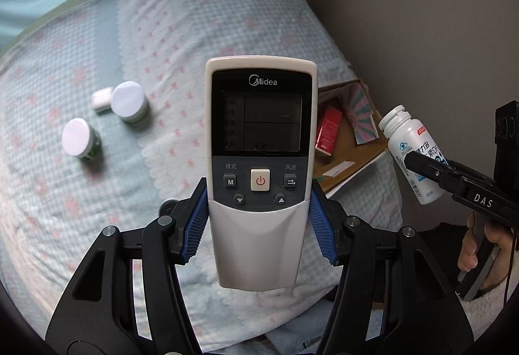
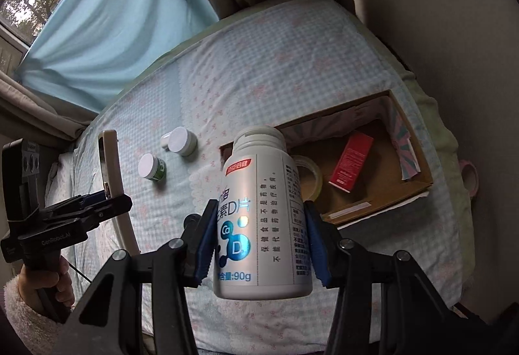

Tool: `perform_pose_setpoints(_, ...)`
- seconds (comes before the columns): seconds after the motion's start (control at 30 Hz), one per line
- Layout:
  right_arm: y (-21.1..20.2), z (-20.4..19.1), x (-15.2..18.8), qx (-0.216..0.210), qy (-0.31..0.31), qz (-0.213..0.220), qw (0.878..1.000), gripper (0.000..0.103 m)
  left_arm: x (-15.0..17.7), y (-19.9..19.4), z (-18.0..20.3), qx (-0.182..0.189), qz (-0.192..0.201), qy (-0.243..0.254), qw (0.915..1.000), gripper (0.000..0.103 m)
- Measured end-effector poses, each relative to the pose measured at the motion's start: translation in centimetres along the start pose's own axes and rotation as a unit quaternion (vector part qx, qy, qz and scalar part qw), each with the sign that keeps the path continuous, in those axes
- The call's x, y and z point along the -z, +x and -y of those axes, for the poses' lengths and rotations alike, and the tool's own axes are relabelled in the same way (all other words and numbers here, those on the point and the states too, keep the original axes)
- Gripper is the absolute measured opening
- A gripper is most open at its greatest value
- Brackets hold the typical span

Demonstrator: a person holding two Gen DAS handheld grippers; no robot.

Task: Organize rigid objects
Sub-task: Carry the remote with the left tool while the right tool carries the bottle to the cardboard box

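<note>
My left gripper (image 1: 259, 225) is shut on a white Midea remote control (image 1: 261, 160), held above the bed; it shows edge-on in the right wrist view (image 2: 112, 167). My right gripper (image 2: 259, 244) is shut on a white supplement bottle (image 2: 262, 218), held above the bed near an open cardboard box (image 2: 418, 167); the bottle also shows in the left wrist view (image 1: 410, 150). Two white-lidded jars (image 1: 79, 139) (image 1: 129, 102) and a small white case (image 1: 101, 99) lie on the bedspread.
The box (image 1: 366, 154) sits at the bed's right edge and holds a red carton (image 2: 350, 162), a tape roll (image 2: 308, 173) and a patterned card (image 2: 404, 141). A wall is right of the bed; blue curtain (image 2: 107, 21) behind it.
</note>
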State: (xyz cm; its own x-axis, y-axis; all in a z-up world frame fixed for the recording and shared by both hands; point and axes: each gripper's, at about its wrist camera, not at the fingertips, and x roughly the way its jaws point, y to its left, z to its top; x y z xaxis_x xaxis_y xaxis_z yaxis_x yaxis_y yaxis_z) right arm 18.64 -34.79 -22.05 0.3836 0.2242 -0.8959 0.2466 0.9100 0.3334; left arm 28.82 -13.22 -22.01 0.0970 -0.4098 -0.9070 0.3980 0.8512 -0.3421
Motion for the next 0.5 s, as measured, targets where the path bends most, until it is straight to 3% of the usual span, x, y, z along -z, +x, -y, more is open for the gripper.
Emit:
perform_pose_setpoints(0.2,1.4,6.2,-1.3,0.003,0.047,-0.014,0.999,0.046,-2.0,5.5,4.9,-0.003,-0.035,0.028,0.999,0.054)
perform_pose_setpoints(0.5,5.5,11.9,-3.2,0.01,0.114,-0.032,0.993,0.046,-4.3,12.6,8.5,-0.017,-0.096,0.072,0.9926,0.054)
